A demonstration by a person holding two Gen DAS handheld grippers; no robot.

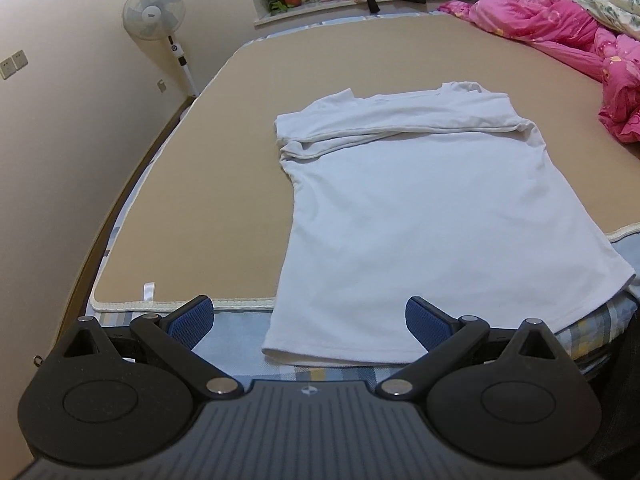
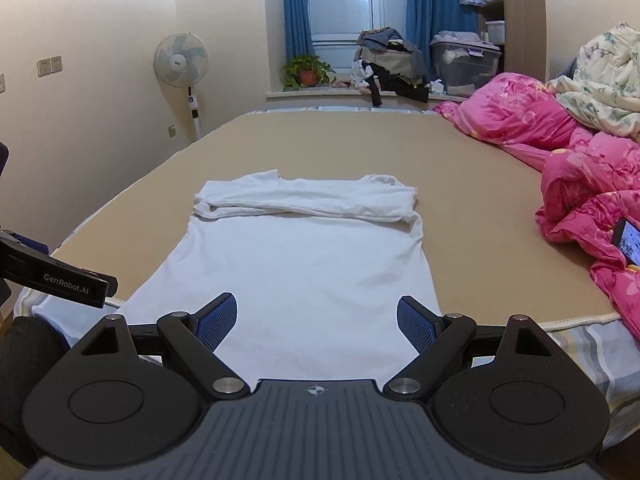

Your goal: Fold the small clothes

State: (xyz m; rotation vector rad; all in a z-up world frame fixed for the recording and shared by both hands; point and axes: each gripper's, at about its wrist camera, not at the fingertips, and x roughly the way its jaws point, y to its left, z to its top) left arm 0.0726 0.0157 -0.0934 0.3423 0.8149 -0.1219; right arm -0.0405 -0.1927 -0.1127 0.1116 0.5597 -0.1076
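A white T-shirt (image 1: pixel 420 208) lies flat on the tan bed mat (image 1: pixel 208 184), sleeves folded in across the top, hem toward me and hanging over the mat's near edge. My left gripper (image 1: pixel 308 320) is open and empty, hovering just above the hem's left corner. In the right wrist view the shirt (image 2: pixel 296 264) lies straight ahead. My right gripper (image 2: pixel 316 320) is open and empty over the middle of the hem. The left gripper's body (image 2: pixel 60 276) shows at the left edge of that view.
A pink quilt (image 2: pixel 560 148) and a floral quilt (image 2: pixel 600 80) are heaped on the bed's right side, with a phone (image 2: pixel 628 246) on the pink one. A standing fan (image 2: pixel 182 64), a potted plant (image 2: pixel 306 72) and piled clothes (image 2: pixel 388 64) are at the far wall.
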